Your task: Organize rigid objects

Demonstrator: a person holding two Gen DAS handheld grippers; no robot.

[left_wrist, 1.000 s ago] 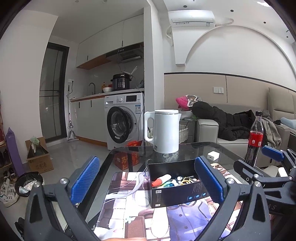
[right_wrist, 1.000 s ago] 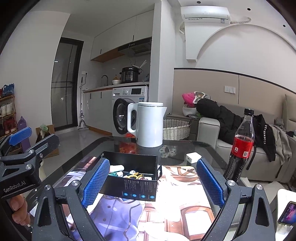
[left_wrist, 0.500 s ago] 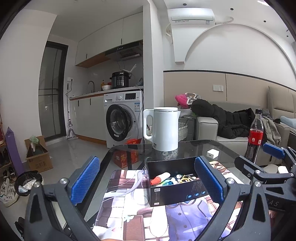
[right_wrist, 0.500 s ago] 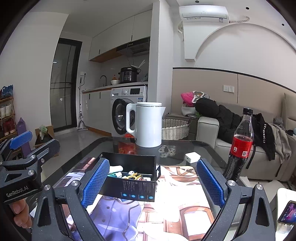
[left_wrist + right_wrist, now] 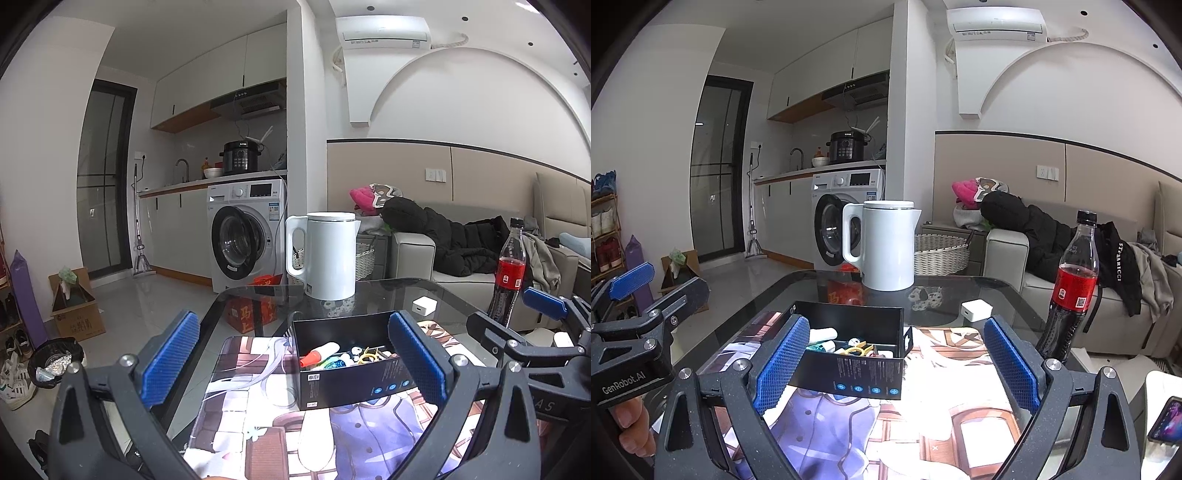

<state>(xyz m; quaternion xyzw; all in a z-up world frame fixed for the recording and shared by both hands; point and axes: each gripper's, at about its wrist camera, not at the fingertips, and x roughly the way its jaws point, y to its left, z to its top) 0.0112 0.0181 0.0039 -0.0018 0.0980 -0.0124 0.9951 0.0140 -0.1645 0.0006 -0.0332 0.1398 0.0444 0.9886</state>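
Both the left gripper point(image 5: 293, 360) and right gripper point(image 5: 895, 363) hover wide open and empty near the open black cardboard box point(image 5: 857, 350) of small items on the printed mat point(image 5: 942, 417), which looks light, stiff-walled but crushable, best pinched across a side wall.

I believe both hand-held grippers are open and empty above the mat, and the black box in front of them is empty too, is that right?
Not quite: the black box is not empty. The left wrist view shows small items inside, including a white tube with a red cap. The rest stands: the left hand-held gripper and right hand-held gripper are both open, holding nothing, above the mat.
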